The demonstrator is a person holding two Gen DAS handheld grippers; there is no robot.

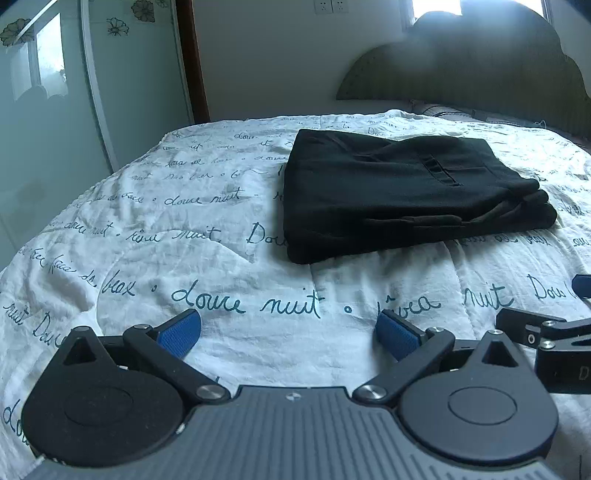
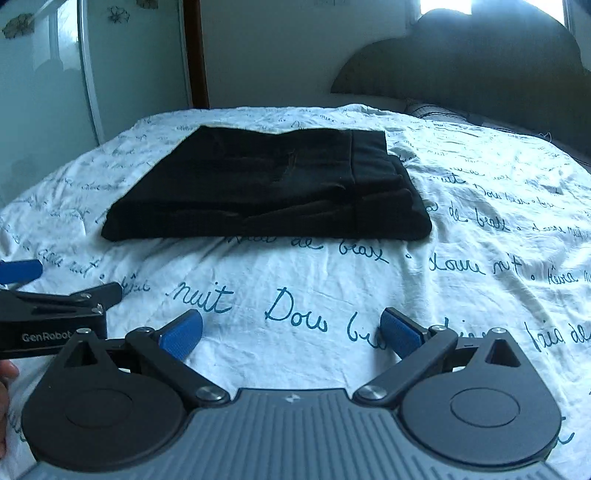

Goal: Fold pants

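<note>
Bed: white quilted bedspread (image 1: 229,258) printed with blue cursive script, filling the lower and middle field of both wrist views. Headboard (image 1: 461,70): dark, scalloped top, at 1 o'clock behind the bed, backlit by a window (image 1: 436,7) at 12 to 1 o'clock. Wardrobe door (image 1: 48,110): pale glossy panel with flower decals, at 10 o'clock, with a brown door frame (image 1: 192,62) just beside it. Pants (image 1: 399,192): black, folded into a compact stacked rectangle, lying flat on the bedspread; at 1 o'clock in the left wrist view, at 12 o'clock in the right wrist view, well apart from both grippers. Left gripper (image 1: 288,332): black linkage on a grey ribbed body, blue pads (image 1: 181,334) spread wide and holding nothing, hovering over bare bedspread at 6 o'clock; its side shows at 9 o'clock in the right wrist view. Right gripper (image 2: 291,332): same build, jaws likewise spread wide with nothing between them, at 6 o'clock of its own view; part of it shows at 3 o'clock in the left wrist view. Wall socket (image 1: 330,5): white, at 12 o'clock on the far wall.
</note>
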